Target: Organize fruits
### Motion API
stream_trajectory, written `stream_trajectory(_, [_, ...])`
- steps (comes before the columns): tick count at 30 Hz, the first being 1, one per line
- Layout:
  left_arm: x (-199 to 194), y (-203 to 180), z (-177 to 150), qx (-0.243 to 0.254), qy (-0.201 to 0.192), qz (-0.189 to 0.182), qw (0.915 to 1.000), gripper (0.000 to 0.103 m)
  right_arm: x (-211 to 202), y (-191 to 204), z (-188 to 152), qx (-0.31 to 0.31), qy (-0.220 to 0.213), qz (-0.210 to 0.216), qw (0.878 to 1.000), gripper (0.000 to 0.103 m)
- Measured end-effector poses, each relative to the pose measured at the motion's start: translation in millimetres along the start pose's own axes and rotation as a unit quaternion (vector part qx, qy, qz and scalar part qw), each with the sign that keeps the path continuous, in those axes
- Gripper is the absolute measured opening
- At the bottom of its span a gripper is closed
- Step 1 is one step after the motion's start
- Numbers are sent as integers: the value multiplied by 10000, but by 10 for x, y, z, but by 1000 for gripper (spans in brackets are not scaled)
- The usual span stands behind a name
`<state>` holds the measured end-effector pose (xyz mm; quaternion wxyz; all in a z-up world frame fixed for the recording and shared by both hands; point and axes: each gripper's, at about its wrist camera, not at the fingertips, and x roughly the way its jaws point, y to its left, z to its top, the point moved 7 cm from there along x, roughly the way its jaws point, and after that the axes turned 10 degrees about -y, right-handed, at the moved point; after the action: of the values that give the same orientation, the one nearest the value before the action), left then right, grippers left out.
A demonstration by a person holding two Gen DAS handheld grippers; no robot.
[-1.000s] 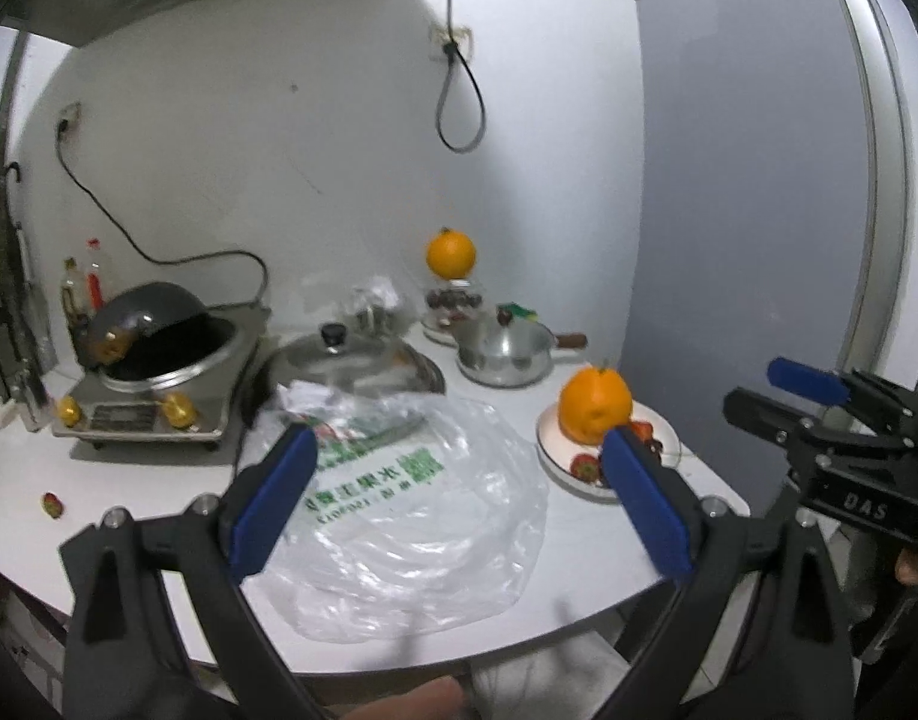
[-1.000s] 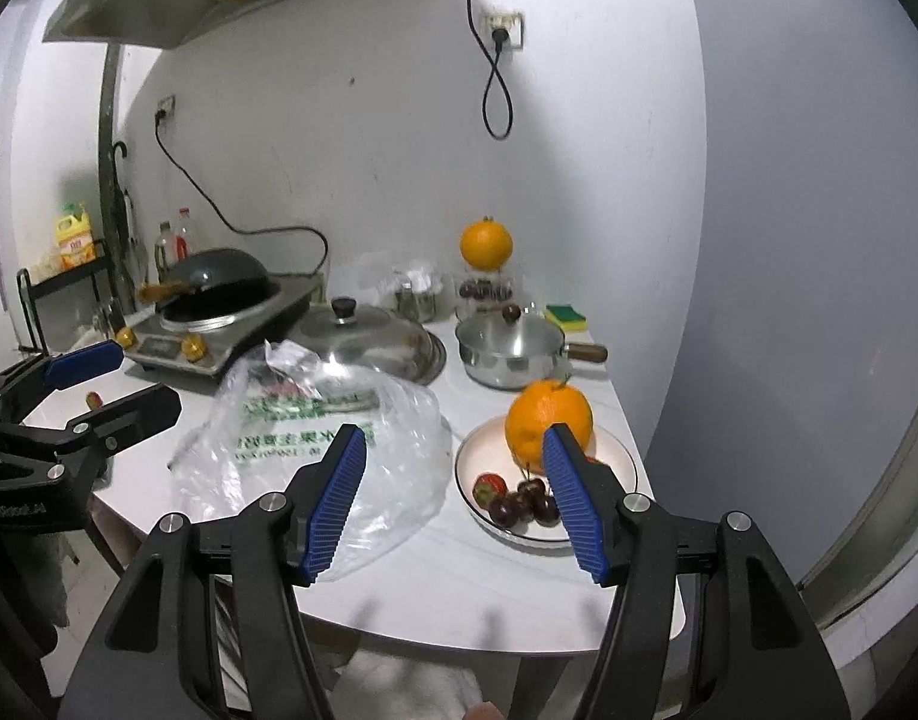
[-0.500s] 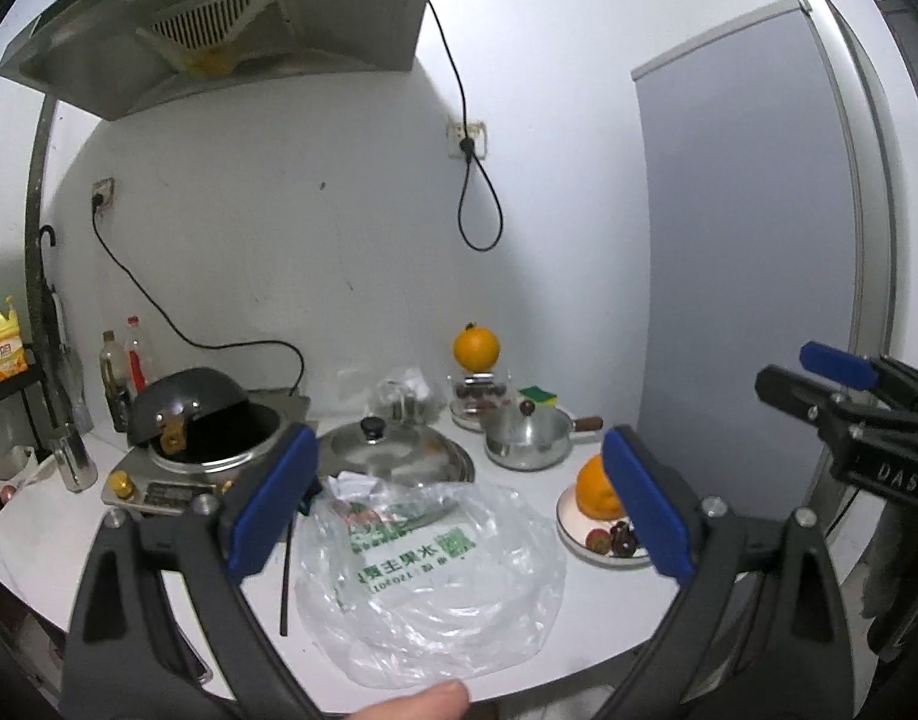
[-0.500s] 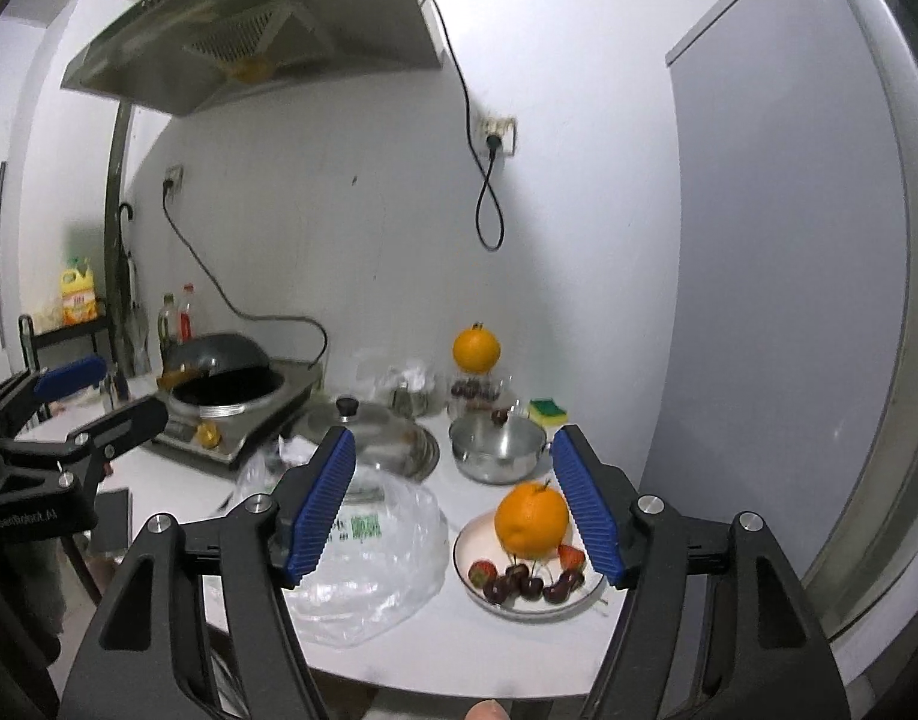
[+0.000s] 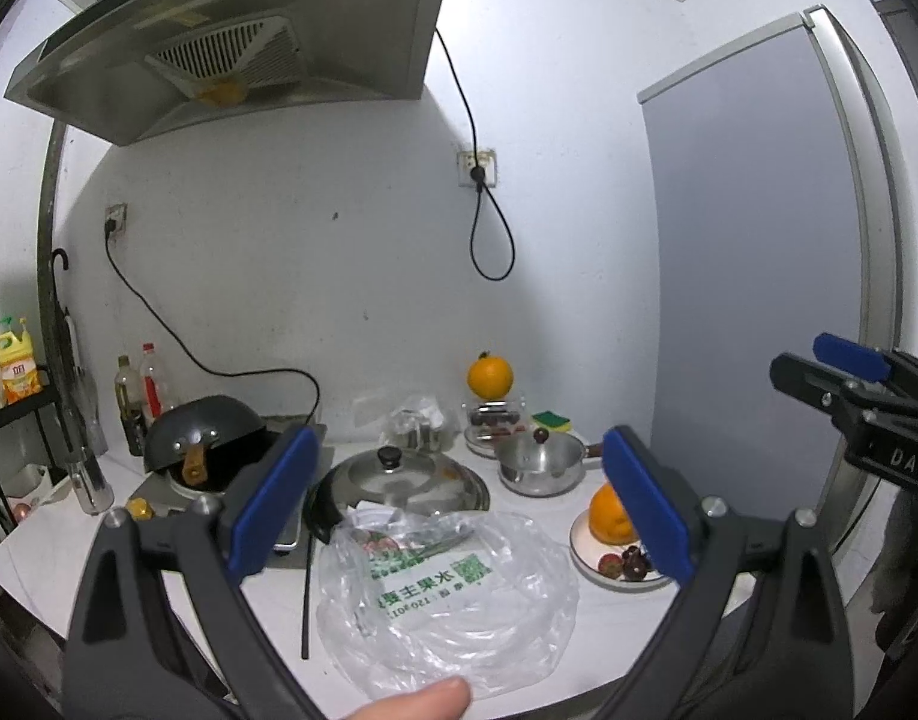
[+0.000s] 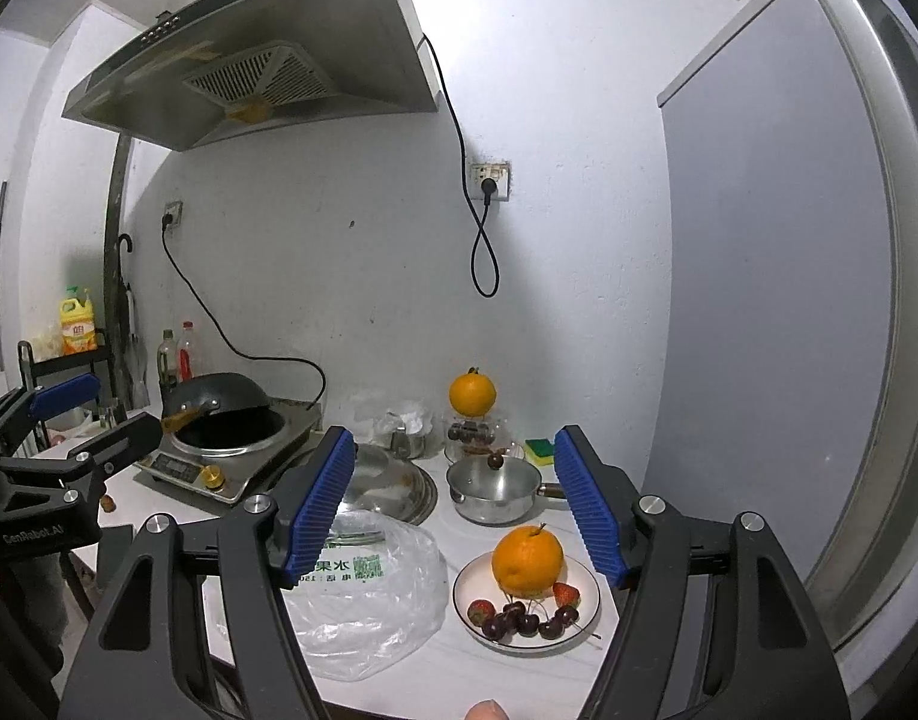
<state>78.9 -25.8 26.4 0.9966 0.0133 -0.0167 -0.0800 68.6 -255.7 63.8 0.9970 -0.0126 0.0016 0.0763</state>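
Observation:
An orange sits on a white plate with dark cherries and two strawberries, at the counter's front right. A second orange rests on a glass container of dark fruit by the wall. A clear plastic bag with green print lies left of the plate. My right gripper hangs open and empty, well above and short of the plate. My left gripper is also open and empty, above the bag, its right finger hiding part of the plate's orange.
An induction cooker with a black wok stands at the left. A steel lid, a small saucepan and a sponge lie mid-counter. A range hood hangs overhead. A grey fridge door bounds the right.
Both grippers rose and tipped upward, so the counter dropped lower and farther away in each view and the range hood came into sight. The right jaws spread slightly wider.

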Motion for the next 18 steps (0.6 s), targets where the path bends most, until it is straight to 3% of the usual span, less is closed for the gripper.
stream_trajectory(18, [-2, -33, 27, -45, -86, -91, 9999, 97, 19, 2, -19, 19, -6, 12, 10000, 72])
